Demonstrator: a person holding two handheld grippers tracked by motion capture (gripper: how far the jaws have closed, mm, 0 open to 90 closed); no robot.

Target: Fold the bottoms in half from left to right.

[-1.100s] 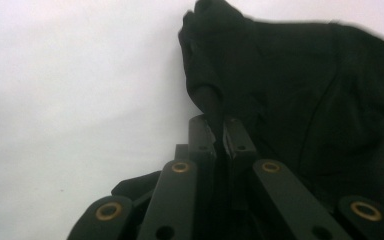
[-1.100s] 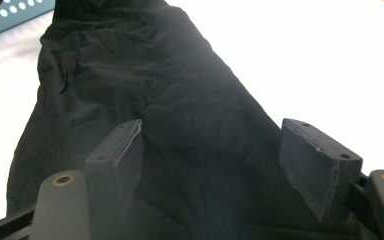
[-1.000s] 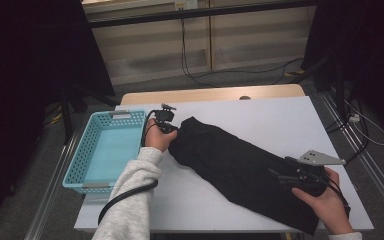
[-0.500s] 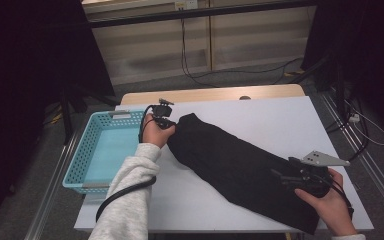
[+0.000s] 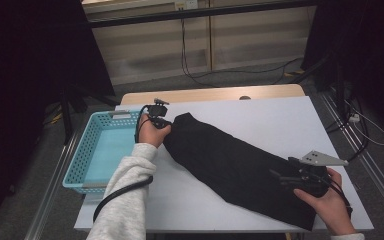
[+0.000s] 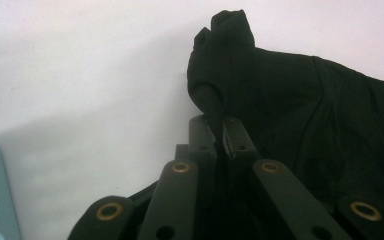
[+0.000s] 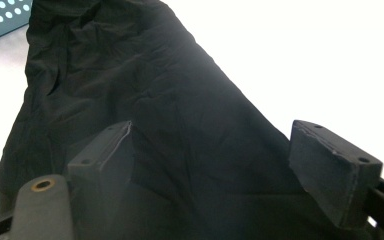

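Note:
A black garment (image 5: 235,165) lies stretched diagonally across the white table (image 5: 280,120), from the upper left to the lower right. My left gripper (image 5: 164,123) is shut on the cloth's edge at its upper left end; in the left gripper view the jaws pinch a fold of the garment (image 6: 280,110). My right gripper (image 5: 282,176) rests over the lower right end of the cloth, jaws wide open. In the right gripper view the garment (image 7: 145,100) spreads between and beyond the two open fingers (image 7: 335,170).
A light blue perforated basket (image 5: 100,150) stands at the table's left edge, close to my left hand. Cables trail on the floor behind the table. Bare white tabletop lies at the far right and near the front left.
My left gripper has drawn the garment's upper end a little toward the far left, pulling the cloth straighter. The right gripper has hardly moved.

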